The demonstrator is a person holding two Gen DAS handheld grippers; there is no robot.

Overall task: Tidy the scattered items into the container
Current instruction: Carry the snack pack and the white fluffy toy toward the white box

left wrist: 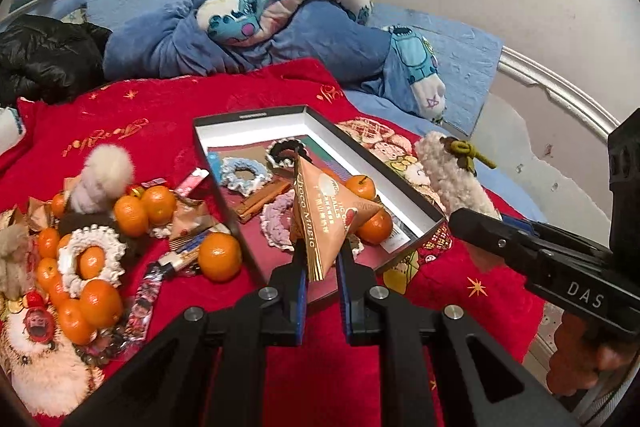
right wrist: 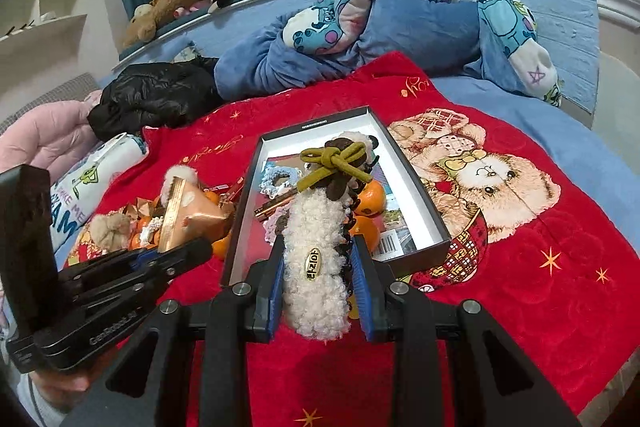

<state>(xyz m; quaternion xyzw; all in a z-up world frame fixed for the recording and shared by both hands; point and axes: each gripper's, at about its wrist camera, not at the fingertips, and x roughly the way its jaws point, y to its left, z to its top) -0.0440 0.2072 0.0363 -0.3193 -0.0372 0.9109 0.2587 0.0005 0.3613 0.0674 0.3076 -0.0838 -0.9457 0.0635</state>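
Note:
A shallow black box point(left wrist: 412, 193) with a white inside lies on a red blanket; it holds scrunchies, mandarins and a flat gold bar. My left gripper point(left wrist: 320, 259) is shut on an orange pyramid snack pack point(left wrist: 324, 215), held above the box's near part. My right gripper point(right wrist: 318, 267) is shut on a fluffy cream hair claw point(right wrist: 316, 259) with an olive bow, held above the box's near edge point(right wrist: 236, 239). The claw also shows at the right in the left wrist view point(left wrist: 452, 175). The pack shows at the left in the right wrist view point(right wrist: 192, 215).
Left of the box lies a heap of mandarins point(left wrist: 100, 303), scrunchies point(left wrist: 92, 255), a pompom point(left wrist: 110, 165), wrappers and small packets. Behind are blue bedding point(left wrist: 248, 43), a black jacket point(left wrist: 44, 59) and plush toys. The bed's edge runs at the right.

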